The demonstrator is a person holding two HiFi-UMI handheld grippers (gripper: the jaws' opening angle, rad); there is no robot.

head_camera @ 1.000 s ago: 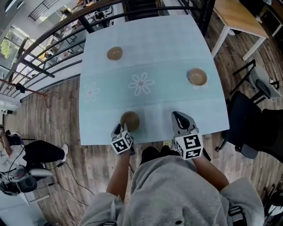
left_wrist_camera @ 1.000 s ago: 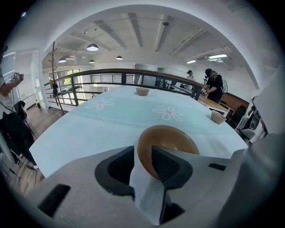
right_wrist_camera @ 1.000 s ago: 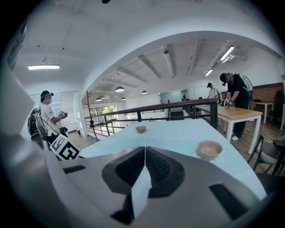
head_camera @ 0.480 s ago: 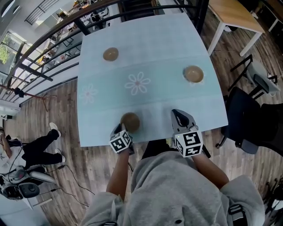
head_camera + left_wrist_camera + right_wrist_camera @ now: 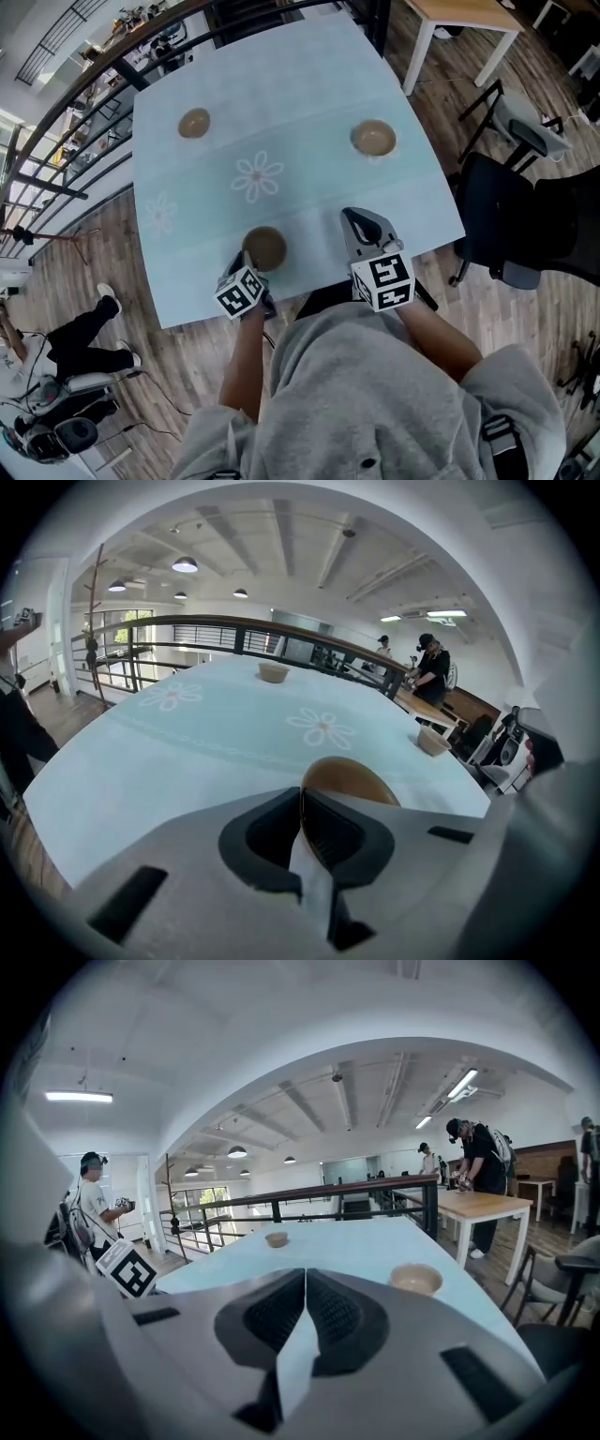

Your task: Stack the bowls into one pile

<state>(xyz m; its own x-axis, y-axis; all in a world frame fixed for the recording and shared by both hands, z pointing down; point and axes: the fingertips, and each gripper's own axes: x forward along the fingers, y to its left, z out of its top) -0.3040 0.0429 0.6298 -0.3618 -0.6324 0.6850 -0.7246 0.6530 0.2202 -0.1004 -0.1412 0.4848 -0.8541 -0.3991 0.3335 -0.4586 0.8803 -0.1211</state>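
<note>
L hand-held gripper (image 5: 249, 270) has just been closing; jaws now narrow, pinching the rim of the near bowl (image 5: 265, 247) by the bench's (image 5: 300, 84) front edge. R hand-held gripper (image 5: 355, 220) hovers over the front edge near it, jaws together, nothing btwn them. Two others sit well apart: far bowl (image 5: 194, 123) back L, R bowl (image 5: 374, 138) nr the R edge.

A: How much of the near bowl (image 5: 345, 773) shows in the left gripper view?
B: Only its top curve. The left gripper (image 5: 302, 803), whose jaws have just been closing on the rim, covers the rest.
A: And the far bowl (image 5: 273, 672)?
B: Too small to tell its inside. In the head view the grip is too small to make out.
</note>
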